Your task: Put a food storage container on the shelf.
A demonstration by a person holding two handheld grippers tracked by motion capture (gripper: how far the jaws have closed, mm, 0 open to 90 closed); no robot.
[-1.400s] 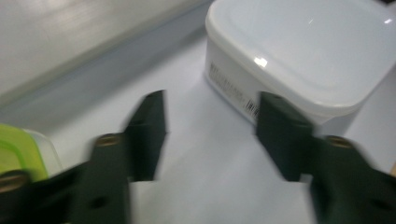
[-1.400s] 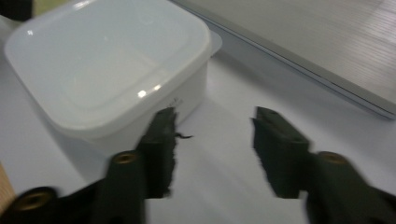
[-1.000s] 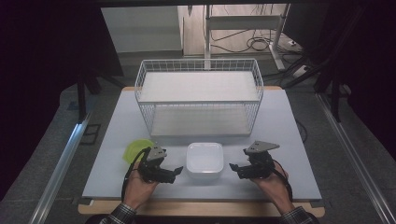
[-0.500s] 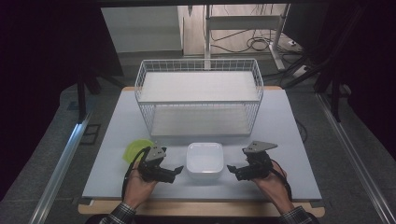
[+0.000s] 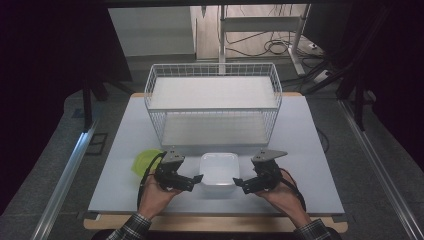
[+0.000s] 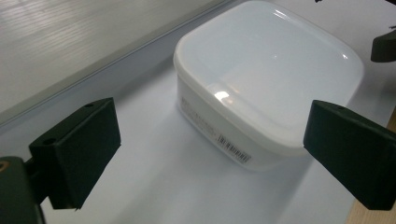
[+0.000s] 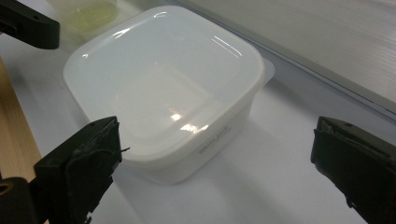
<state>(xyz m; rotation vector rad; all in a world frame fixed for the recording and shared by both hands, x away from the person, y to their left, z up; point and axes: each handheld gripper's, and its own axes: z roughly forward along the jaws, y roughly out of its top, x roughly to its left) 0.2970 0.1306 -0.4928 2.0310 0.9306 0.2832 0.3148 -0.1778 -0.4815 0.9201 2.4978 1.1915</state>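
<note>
Flanking the lidded white container (image 5: 218,168), the left gripper (image 5: 196,179) and right gripper (image 5: 239,182) stand with jaws apart, empty; closing squarely on opposite walls should prevent tipping.

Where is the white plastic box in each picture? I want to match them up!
High view: the white box sits near the table's front edge, between the left gripper and right gripper.
Left gripper view: the box is upper right, a barcode label on its side.
Right gripper view: the box is upper left of middle.
Shared landmark: the wire basket's base runs just behind the box in every view.
</note>
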